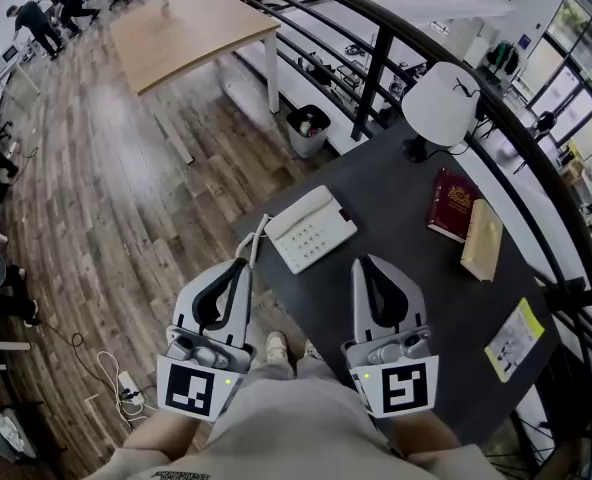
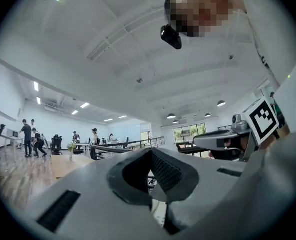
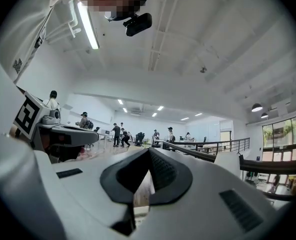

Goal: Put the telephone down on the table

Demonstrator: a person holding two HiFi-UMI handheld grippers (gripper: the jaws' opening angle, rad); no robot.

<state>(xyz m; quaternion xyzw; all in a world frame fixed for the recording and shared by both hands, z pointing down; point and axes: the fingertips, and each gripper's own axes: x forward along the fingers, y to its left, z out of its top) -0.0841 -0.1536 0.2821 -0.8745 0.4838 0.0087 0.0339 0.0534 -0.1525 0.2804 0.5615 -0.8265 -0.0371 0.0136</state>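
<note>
A white telephone (image 1: 311, 228) with its handset on the cradle lies flat on the dark table (image 1: 406, 258), near the table's left edge. Its cord hangs off that edge. My left gripper (image 1: 239, 266) is held level just short of the phone's near left corner, over the floor, jaws shut and empty. My right gripper (image 1: 367, 264) hovers over the table to the right of the phone, also shut and empty. Neither touches the phone. In the left gripper view the left gripper (image 2: 150, 152) shows closed tips, and in the right gripper view the right gripper (image 3: 149, 151) does too.
A dark red book (image 1: 453, 205), a tan book (image 1: 482, 238) and a yellow leaflet (image 1: 514, 340) lie on the table's right side. A white chair back (image 1: 439, 103) stands at the far end. A black railing (image 1: 376, 63) curves behind, with a bin (image 1: 307, 128) on the wood floor.
</note>
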